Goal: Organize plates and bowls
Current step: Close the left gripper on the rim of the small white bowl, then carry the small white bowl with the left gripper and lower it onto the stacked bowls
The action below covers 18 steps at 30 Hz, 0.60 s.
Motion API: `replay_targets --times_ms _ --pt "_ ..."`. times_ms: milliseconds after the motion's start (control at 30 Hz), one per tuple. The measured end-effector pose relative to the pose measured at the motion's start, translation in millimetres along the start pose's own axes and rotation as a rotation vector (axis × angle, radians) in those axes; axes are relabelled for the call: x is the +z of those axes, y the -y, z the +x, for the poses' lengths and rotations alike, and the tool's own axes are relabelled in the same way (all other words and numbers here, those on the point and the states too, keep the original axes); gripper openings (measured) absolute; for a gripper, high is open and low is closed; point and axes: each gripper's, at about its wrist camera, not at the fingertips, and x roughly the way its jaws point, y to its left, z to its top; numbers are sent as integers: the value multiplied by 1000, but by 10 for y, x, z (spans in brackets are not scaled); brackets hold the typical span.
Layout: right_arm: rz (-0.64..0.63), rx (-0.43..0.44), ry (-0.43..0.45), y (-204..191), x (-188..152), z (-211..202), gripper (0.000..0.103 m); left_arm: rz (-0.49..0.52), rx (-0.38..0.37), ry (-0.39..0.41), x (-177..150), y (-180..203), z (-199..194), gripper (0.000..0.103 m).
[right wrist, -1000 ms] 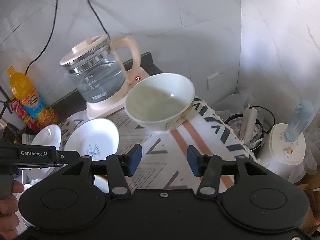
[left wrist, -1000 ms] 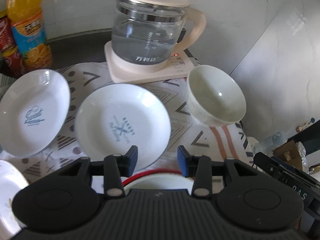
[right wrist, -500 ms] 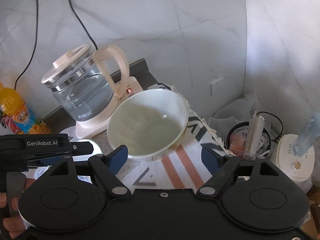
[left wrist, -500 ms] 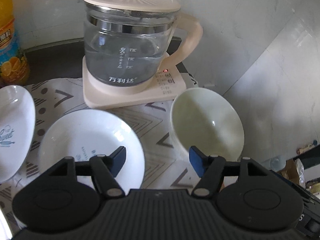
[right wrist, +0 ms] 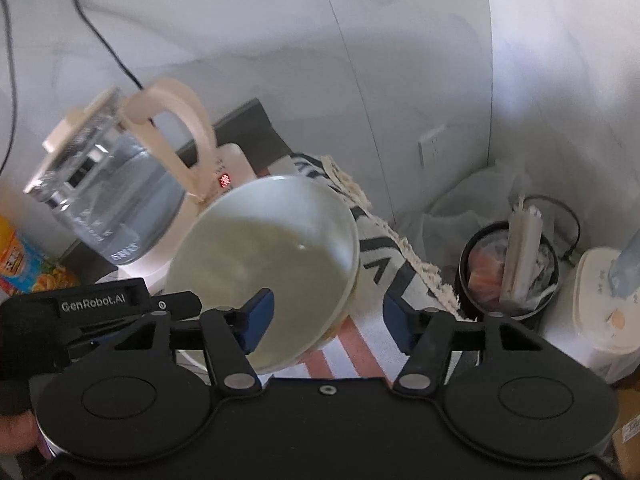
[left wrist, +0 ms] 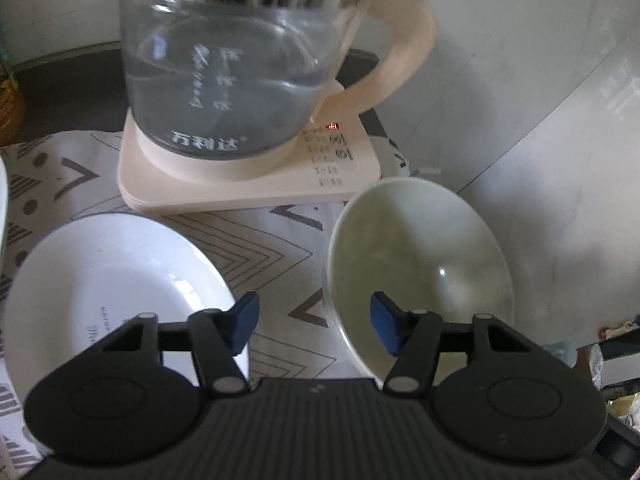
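Right at the tips of the left claw (left wrist: 314,326) is the rim of the pale bowl (left wrist: 420,264). One blue pad sits over the inside of the bowl and the other pad is outside it, over the cloth. The jaws are closing, but the pads do not press on the rim yet.

The right claw (right wrist: 328,320) is at the same bowl (right wrist: 264,264) from the other side. Its left pad is over the inside and its right pad is outside, with the rim between them. These jaws are closing too, and nothing is pinched yet. The bowl looks tipped, though I cannot tell what holds it that way.

Just to the left of the left claw lies a white plate (left wrist: 116,284) on the patterned cloth (left wrist: 256,248). The edge of another plate peeks in further left.

Past the bowl stands a glass kettle (left wrist: 232,68) on its cream base.

I think the tidying has hardly begun. The plate lies alone, the bowl is not lifted, and no stack shows. Grabbing the bowl comes first, then all the stacking is left.
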Motion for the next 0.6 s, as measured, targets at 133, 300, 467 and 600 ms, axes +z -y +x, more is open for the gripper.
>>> replay_targets --times_ms 133,300,467,600 --pt "13 -2 -41 9 -13 155 41 -9 4 -40 -19 36 151 37" --pt "-13 -1 -83 -33 -53 197 26 -12 -7 -78 -58 52 238 13" --pt "-23 -14 -79 -92 -113 99 24 -9 -6 -74 -104 39 130 13" --pt "-25 -21 -65 -170 -189 -27 24 5 -12 -66 -138 7 11 13"
